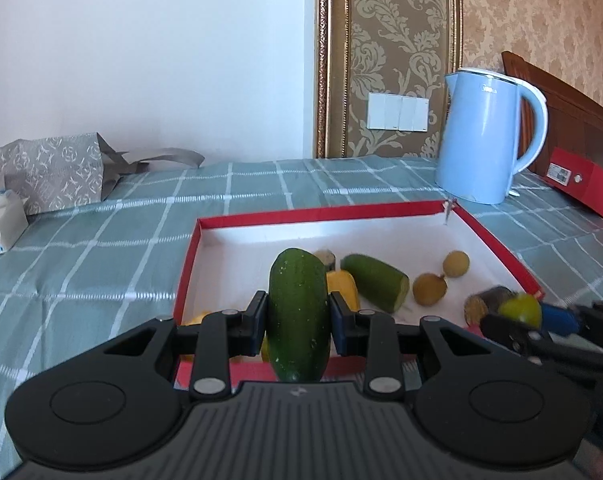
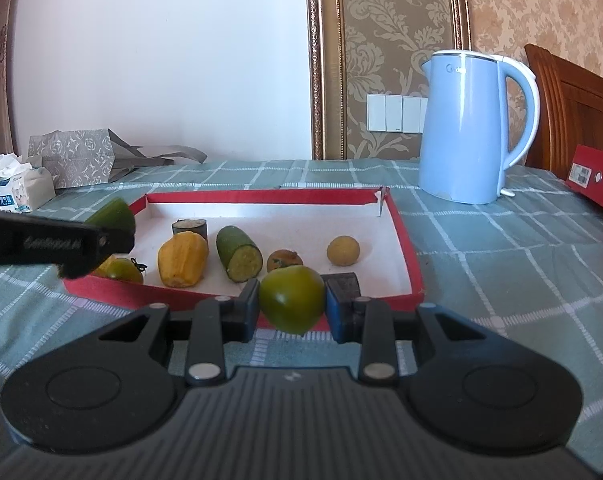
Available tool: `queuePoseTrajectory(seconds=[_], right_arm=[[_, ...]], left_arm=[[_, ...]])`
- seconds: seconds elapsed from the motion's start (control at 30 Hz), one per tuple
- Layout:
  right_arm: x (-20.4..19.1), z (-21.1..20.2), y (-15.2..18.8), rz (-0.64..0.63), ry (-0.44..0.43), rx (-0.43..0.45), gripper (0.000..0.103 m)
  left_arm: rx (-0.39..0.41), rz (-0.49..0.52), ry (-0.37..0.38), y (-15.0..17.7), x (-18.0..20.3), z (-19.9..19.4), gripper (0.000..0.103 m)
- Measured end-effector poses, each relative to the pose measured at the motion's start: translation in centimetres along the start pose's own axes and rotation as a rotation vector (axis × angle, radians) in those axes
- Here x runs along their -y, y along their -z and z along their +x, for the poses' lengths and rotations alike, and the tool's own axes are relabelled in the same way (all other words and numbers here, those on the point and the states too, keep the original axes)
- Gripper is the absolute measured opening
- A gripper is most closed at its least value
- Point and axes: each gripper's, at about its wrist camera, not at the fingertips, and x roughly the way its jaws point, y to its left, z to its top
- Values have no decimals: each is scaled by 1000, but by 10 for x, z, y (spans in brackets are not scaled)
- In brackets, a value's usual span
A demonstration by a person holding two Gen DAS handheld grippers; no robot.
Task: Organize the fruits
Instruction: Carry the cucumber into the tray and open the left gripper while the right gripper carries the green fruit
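Observation:
My left gripper is shut on a dark green cucumber piece, held over the near edge of a red-rimmed white tray. My right gripper is shut on a green tomato, just before the tray's near rim. In the tray lie a yellow fruit, a cut cucumber half, a brown round fruit, a tan round fruit, a dark cut stub and another green tomato. The left gripper shows at the left of the right wrist view.
A light blue kettle stands behind the tray's right corner. A red box lies at far right. A grey patterned bag and a tissue pack sit at the back left on the checked green cloth.

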Motion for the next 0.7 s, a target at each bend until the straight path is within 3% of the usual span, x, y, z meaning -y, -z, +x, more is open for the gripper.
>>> queuePoseTrajectory(seconds=[0.33, 0.7], right_arm=[[0, 3, 1, -1, 0, -15, 32], [-2, 7, 3, -17, 12, -25, 32]], left_arm=[[12, 3, -64, -24, -10, 30, 31], [-46, -15, -101, -30, -24, 74, 31]])
